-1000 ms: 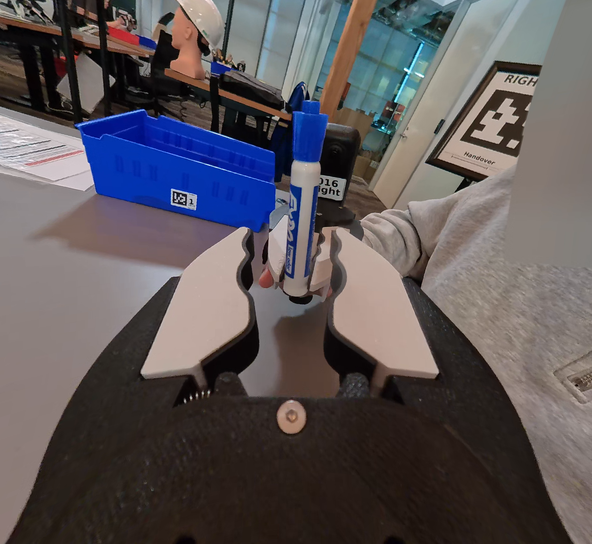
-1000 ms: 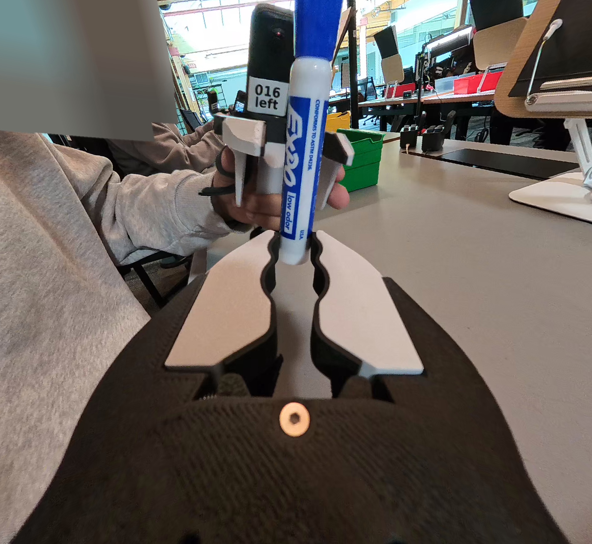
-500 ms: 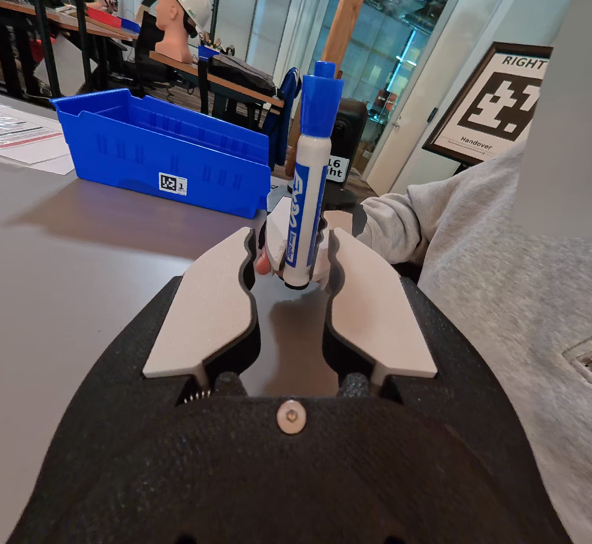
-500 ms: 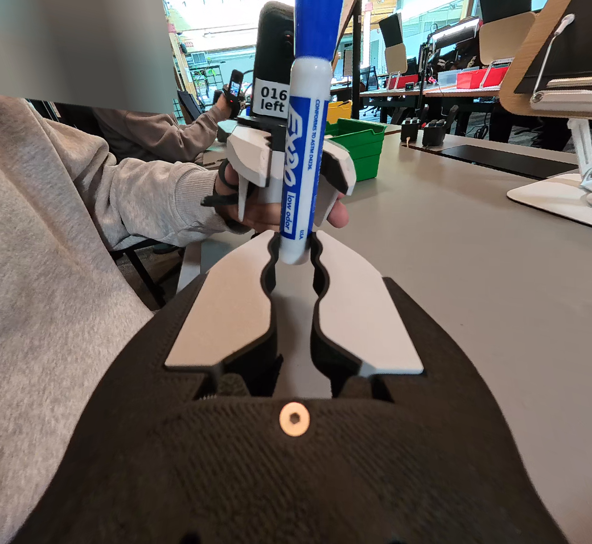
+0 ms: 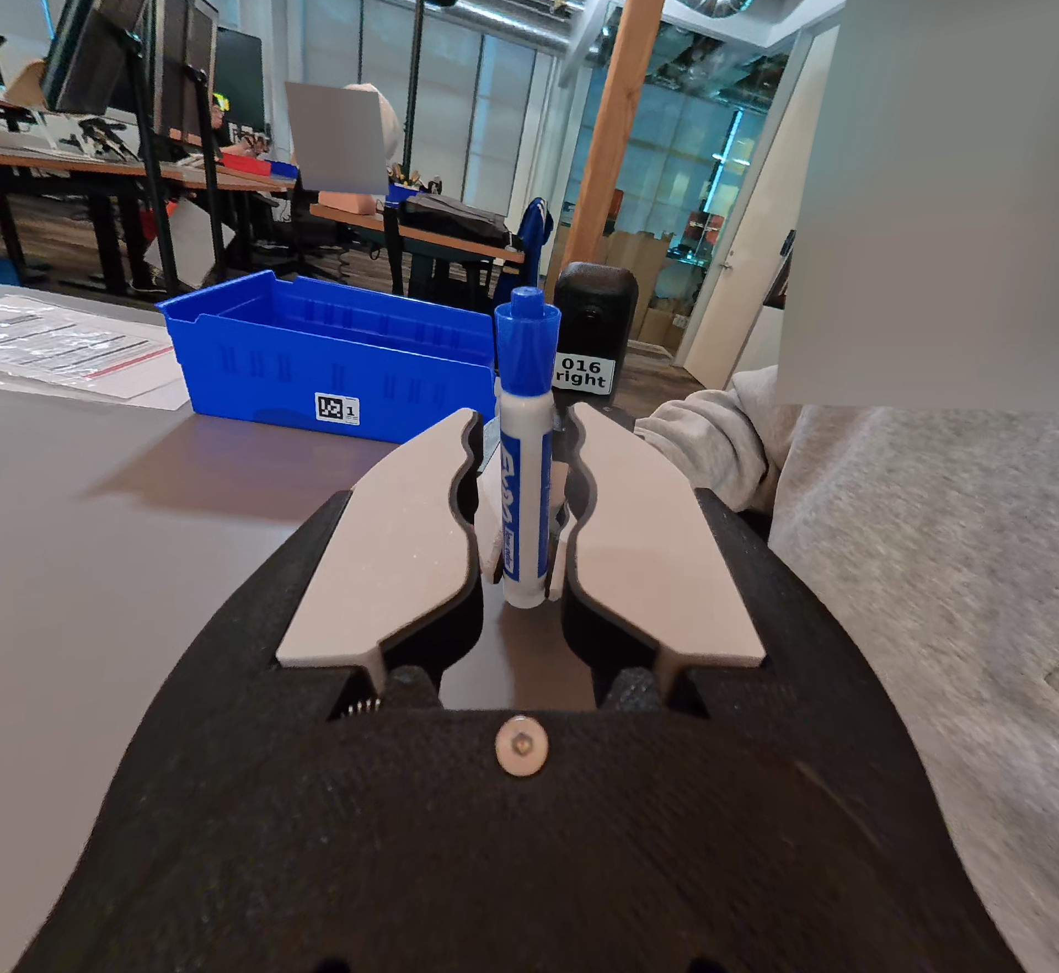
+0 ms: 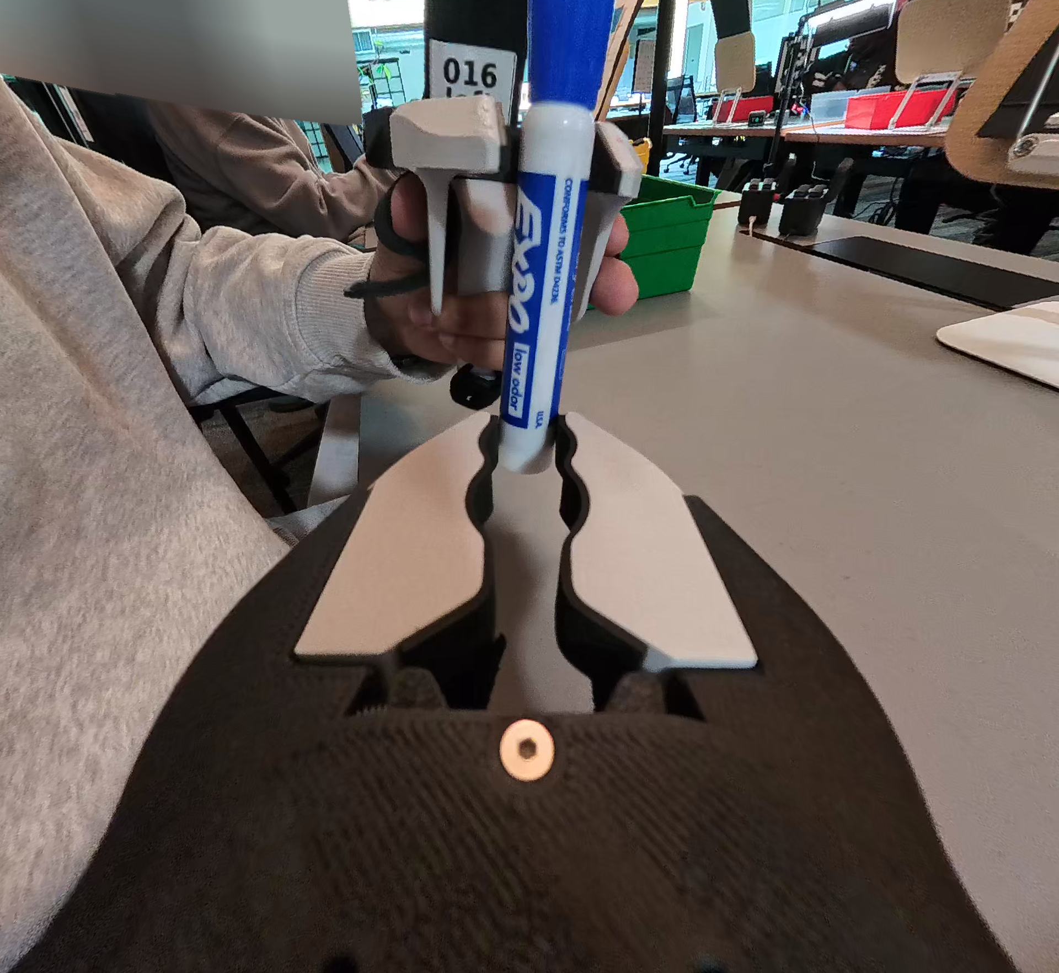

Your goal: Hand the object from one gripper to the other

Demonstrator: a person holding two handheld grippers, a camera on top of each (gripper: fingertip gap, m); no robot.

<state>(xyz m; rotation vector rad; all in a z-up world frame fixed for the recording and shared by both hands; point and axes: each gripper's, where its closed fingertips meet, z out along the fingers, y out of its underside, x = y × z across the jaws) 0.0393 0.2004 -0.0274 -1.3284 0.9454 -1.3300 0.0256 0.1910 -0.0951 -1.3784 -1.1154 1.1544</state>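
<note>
1. Blue-capped white marker (image 6: 544, 235) stands upright, cap up, between the two tongs, above the grey table (image 6: 802, 430).
2. Right gripper (image 6: 524, 444) is clenched on the marker's lower end; fingertips press the barrel on both sides.
3. Left gripper (image 5: 524, 493) straddles the barrel higher up, just under the cap; fingers (image 5: 412, 533) look close against it, but a firm grip cannot be told.
4. Blue bin (image 5: 321, 361) sits on the table beyond the left gripper, to its left; green bin (image 6: 665, 240) lies beyond the right gripper.
</note>
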